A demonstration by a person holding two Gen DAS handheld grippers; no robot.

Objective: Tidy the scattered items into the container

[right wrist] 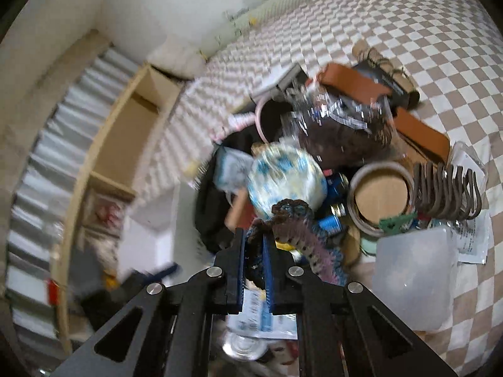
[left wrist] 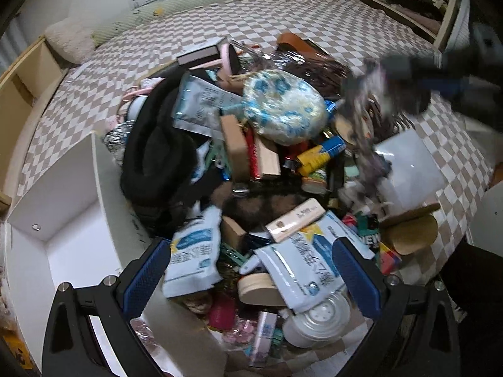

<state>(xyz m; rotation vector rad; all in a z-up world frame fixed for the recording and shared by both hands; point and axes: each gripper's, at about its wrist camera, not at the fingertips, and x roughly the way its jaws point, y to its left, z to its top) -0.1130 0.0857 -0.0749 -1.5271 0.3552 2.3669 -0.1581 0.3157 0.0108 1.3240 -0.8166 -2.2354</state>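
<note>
We have most of the job ahead of us. The white open box point(left wrist: 63, 220) at the near left stands with nothing visible inside, while the heap of scattered items point(left wrist: 251, 163) lies piled on the brown-and-white checked bedcover point(left wrist: 163, 44), just right of the box wall.

Our right gripper point(right wrist: 254, 251) has its fingers drawn narrow on a dark knitted cord with pink and blue stitching point(right wrist: 301, 235), which hangs from it above the right part of the heap; in the left wrist view that gripper and cord are motion-blurred at the far right. Our left gripper point(left wrist: 251, 270) hangs over the near edge of the pile with fingers spread wide and nothing between them; two white-and-blue printed pouches point(left wrist: 195, 251) lie beneath it.

Left to move, as far as we can see: a round blue-and-white patterned bundle point(left wrist: 284, 106), a black fleecy garment point(left wrist: 157, 154), a translucent plastic lid point(left wrist: 408, 169), a roll of tape point(right wrist: 380, 191) and many small things.

For room, we judge the far bedcover open. The box's right wall touches the heap, so the cord must be lifted over that edge. The box mouth itself looks unobstructed.
</note>
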